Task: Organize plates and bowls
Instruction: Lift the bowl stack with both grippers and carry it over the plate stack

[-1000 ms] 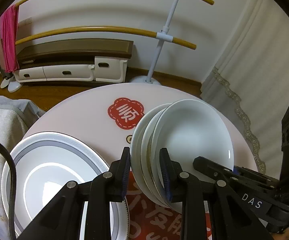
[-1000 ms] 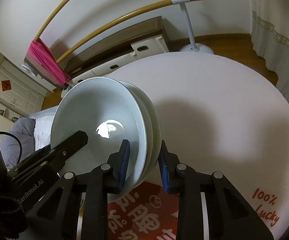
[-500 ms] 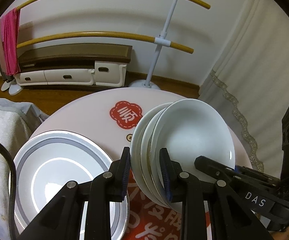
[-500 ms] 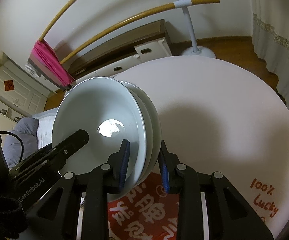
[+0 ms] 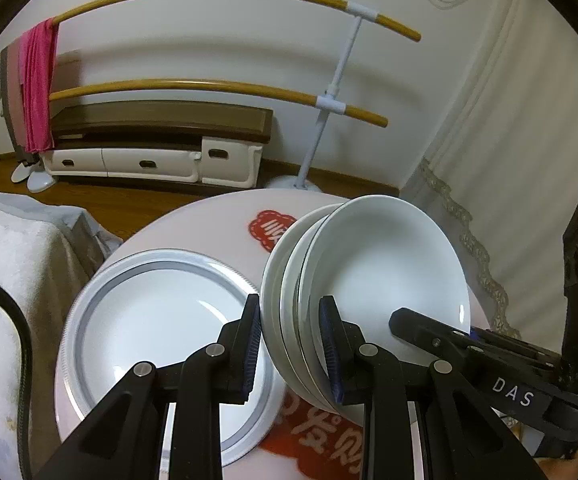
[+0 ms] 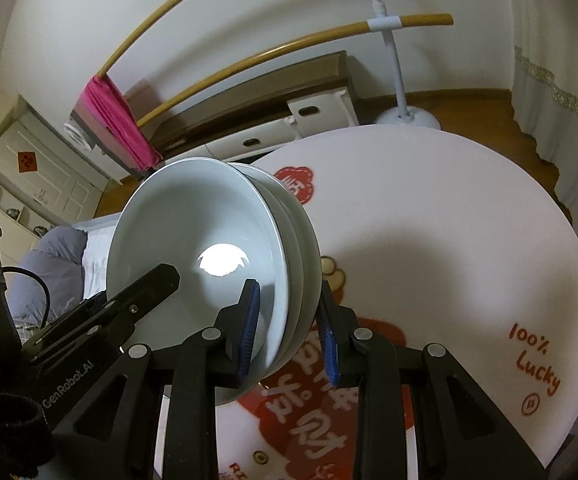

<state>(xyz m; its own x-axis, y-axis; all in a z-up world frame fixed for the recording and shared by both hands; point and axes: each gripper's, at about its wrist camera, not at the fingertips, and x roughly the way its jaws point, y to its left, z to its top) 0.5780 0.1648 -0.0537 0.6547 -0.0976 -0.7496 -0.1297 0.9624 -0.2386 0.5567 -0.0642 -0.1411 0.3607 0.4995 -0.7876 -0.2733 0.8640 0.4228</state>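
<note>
Above round table (image 6: 469,240), both tongs, left gripper (image 5: 291,344) and right gripper (image 6: 287,330), pinch stacked bowls (image 5: 369,280) by opposite rims; uneven lifting could slide bowls apart.

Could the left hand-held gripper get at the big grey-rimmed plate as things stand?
Probably not: the left hand-held gripper is clamped on the stack of white bowls, shared with the right hand-held gripper. The grey-rimmed plate lies uncovered beside it.

stacked bowls (image 5: 385,276) right of plate (image 5: 161,312)
</note>
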